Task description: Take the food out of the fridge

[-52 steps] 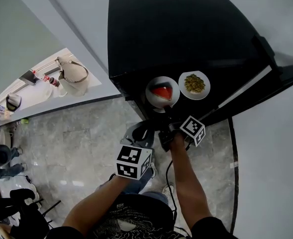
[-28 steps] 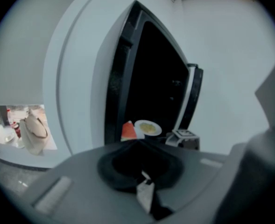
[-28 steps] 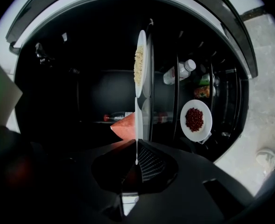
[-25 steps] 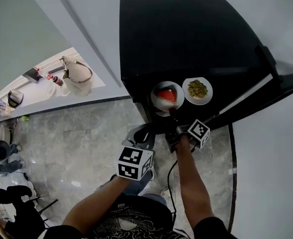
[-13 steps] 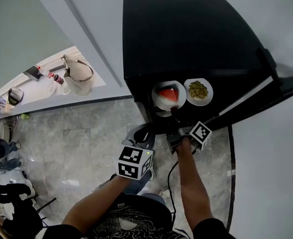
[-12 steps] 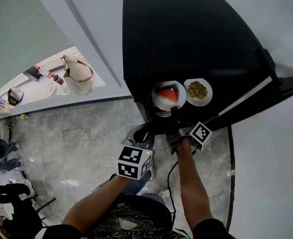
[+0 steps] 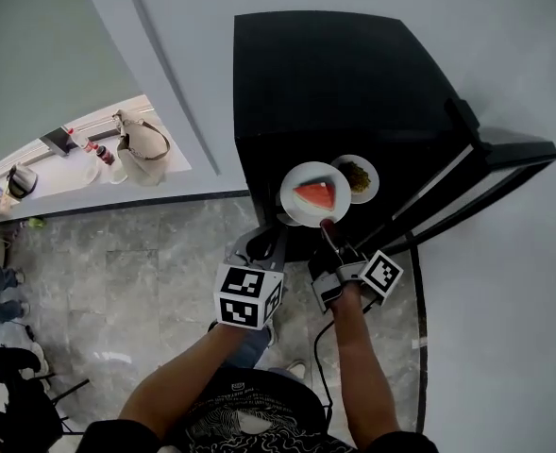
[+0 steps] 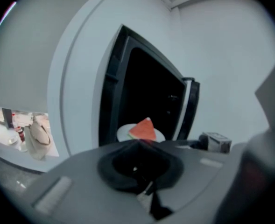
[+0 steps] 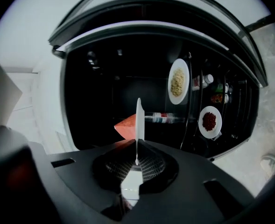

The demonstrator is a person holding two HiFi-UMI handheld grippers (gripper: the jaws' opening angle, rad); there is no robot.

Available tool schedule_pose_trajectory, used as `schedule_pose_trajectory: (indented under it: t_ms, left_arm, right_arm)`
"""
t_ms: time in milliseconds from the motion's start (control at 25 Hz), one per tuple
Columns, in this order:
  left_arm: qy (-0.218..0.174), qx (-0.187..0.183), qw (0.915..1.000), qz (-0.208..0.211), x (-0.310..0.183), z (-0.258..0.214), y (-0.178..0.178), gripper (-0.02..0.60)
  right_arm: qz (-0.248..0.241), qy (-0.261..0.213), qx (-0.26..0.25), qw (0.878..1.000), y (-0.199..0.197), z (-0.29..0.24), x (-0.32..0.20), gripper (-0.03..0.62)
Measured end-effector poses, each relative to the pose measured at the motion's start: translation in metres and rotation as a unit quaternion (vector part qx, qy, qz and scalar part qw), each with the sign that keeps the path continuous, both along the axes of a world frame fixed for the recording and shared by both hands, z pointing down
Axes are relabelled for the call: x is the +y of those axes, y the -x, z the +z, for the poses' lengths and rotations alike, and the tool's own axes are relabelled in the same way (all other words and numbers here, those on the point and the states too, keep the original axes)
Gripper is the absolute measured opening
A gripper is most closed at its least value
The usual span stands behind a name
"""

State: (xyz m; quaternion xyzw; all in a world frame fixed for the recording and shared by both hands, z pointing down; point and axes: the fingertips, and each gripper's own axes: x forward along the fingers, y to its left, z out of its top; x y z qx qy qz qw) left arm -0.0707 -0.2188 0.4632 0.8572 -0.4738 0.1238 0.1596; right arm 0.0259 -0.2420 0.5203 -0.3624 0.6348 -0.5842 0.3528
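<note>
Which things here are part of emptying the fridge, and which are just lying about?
Job: fridge; watermelon plate, held by the right gripper; plate of green food; plate of red food.
Lying about: handbag; bottles beside it.

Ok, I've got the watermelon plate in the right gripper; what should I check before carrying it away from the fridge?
1. Grip: right gripper shut on watermelon plate rim: ok.
2. Load: watermelon slice sits on it, level: ok.
3. Plate fully clear of fridge opening: cannot tell.
4. Spare hand: left gripper empty, apart from plate: ok.
5. Exit: fridge door open: ok.
6. All food out: not ok; greenish-food plate and red-food plate remain inside.
</note>
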Motion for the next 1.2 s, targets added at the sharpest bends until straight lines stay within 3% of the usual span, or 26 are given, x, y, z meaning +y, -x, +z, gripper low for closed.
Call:
schedule_pose_trajectory:
  t_ms: [680, 1200]
  left_arm:
    - [-0.064, 0.021, 0.9965, -0.049, 0.057, -0.087, 0.019, 0.002]
    - [-0.092, 0.014, 0.9942, -0.054, 0.071, -0.139, 0.025, 0.002]
  right_arm:
    - [-0.017, -0.038, 0.008, 0.999, -0.026, -0.118, 0.120, 0.006]
    - [-0.042, -0.093, 0.001, 0.995, -0.015, -0.232, 0.138, 0.008]
